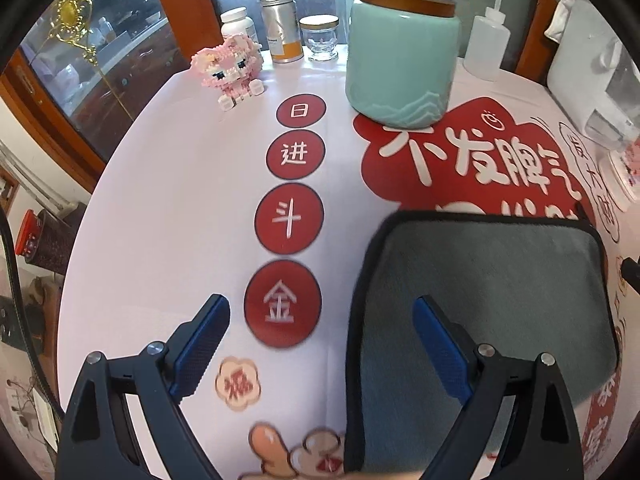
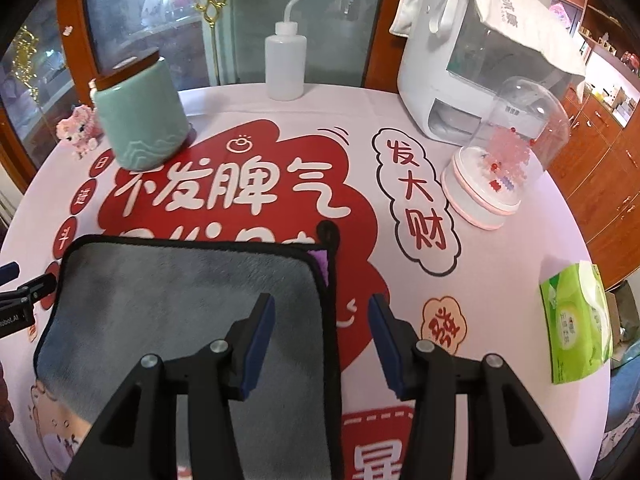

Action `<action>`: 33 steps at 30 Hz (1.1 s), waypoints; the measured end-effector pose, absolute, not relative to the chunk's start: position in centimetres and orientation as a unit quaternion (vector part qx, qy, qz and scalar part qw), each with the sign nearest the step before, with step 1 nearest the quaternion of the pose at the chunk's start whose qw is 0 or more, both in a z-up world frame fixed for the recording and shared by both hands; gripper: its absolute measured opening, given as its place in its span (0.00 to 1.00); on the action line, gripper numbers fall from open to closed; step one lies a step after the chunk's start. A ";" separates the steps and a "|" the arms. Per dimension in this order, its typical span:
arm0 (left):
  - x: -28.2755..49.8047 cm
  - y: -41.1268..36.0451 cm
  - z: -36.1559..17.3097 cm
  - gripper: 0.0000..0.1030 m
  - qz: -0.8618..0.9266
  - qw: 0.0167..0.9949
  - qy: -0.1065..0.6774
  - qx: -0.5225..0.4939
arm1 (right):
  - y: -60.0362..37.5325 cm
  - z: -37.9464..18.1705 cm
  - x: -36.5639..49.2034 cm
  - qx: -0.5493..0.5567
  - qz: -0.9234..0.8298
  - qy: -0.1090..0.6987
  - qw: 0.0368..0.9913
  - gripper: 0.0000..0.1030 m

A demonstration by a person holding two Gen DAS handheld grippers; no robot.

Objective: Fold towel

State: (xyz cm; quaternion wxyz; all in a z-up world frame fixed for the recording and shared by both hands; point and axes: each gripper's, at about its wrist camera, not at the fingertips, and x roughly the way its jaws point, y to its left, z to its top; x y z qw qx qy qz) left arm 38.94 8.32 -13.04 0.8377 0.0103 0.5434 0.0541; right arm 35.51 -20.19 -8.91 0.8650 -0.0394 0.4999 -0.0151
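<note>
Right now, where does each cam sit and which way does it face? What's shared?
Left wrist: on the left tool, looking forward over the table; towel at right under its right finger, teal jar and pink block figure beyond. Own fingers show, spread open.
Right wrist: on the right tool, facing the same way; towel at left, water dispenser and glass dome beyond. Own open fingers show; the left tool's tip shows at the left edge.
Shared: towel, teal jar, squeeze bottle, block figure.

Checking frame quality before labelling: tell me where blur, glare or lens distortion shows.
Left wrist view: strong fisheye bending, towel edges motion-smeared, window glare at top. Right wrist view: same curvature, sharper towel, soft highlights on the clear dome.
</note>
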 end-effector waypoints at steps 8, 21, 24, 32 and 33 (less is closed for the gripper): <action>34.6 6.7 -9.9 0.92 0.049 0.851 0.523 0.016 | -20.4 -6.8 31.9 -0.006 -0.005 0.489 0.872 0.48; 25.9 3.6 -4.8 0.99 0.034 0.871 0.489 0.021 | -19.7 -2.3 24.2 0.004 0.020 0.461 0.887 0.73; 23.8 3.2 -3.7 0.99 0.033 0.873 0.487 0.013 | -19.9 -1.3 22.4 0.009 0.019 0.457 0.889 0.73; 17.3 1.9 -0.6 0.99 0.022 0.884 0.466 0.009 | -20.6 1.1 16.5 0.031 0.028 0.454 0.890 0.80; 16.4 1.7 -0.2 0.99 0.021 0.885 0.464 0.009 | -20.7 1.4 15.7 0.032 0.029 0.452 0.891 0.81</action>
